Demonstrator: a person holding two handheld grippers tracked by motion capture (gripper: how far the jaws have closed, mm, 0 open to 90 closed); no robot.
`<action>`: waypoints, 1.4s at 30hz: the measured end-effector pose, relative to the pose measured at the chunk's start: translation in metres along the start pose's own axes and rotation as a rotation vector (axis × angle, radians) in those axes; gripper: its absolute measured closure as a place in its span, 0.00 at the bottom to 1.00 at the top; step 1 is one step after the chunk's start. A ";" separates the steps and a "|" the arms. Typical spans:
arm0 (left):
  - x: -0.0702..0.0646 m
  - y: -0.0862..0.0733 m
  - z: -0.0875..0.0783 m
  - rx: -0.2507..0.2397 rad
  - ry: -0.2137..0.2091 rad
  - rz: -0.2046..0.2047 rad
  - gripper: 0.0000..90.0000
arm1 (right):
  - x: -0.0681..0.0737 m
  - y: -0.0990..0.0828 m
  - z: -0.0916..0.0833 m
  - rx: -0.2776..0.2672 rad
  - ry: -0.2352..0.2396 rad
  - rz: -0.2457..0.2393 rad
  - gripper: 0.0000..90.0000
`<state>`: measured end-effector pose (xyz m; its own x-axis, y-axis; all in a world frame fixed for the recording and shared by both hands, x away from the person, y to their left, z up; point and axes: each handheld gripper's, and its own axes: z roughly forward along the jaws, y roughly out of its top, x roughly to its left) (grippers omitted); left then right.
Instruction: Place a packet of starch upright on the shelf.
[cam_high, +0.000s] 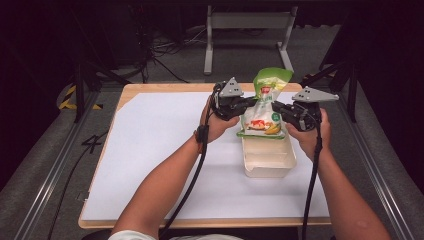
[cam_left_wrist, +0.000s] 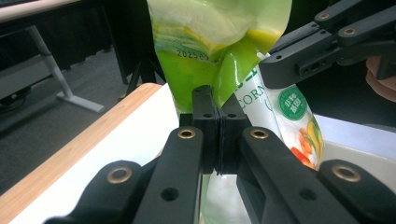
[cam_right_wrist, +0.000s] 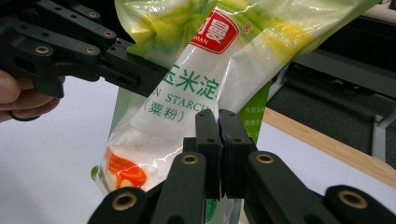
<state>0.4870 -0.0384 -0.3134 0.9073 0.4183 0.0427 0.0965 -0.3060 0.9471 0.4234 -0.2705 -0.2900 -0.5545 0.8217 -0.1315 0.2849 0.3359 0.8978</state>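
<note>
Starch bag (cam_high: 264, 107) above tub (cam_high: 269, 162)

The high view looks down from the near side; both gripper views sit close, sharing the green-and-clear plastic starch bag (cam_high: 264, 107) (cam_left_wrist: 219, 42) (cam_right_wrist: 196, 88).

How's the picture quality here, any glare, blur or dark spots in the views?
High view: soft overall, the floor around the table dark. Left gripper view: the tongs sharp, the starch bag slightly glossy. Right gripper view: bag print legible, background beyond it dim.
</note>
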 end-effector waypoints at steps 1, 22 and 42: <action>0.000 -0.001 0.002 0.000 -0.005 -0.006 0.99 | 0.000 0.000 0.000 0.000 0.000 0.000 0.97; -0.012 -0.022 0.021 0.035 -0.066 0.001 0.99 | -0.003 -0.031 -0.005 0.013 0.023 0.033 0.97; -0.014 -0.029 0.033 0.030 -0.058 0.029 0.97 | -0.007 -0.042 -0.001 0.001 0.022 0.036 0.97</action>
<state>0.4853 -0.0635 -0.3516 0.9320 0.3590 0.0508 0.0812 -0.3433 0.9357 0.4148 -0.2906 -0.3265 -0.5609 0.8230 -0.0896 0.3058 0.3065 0.9014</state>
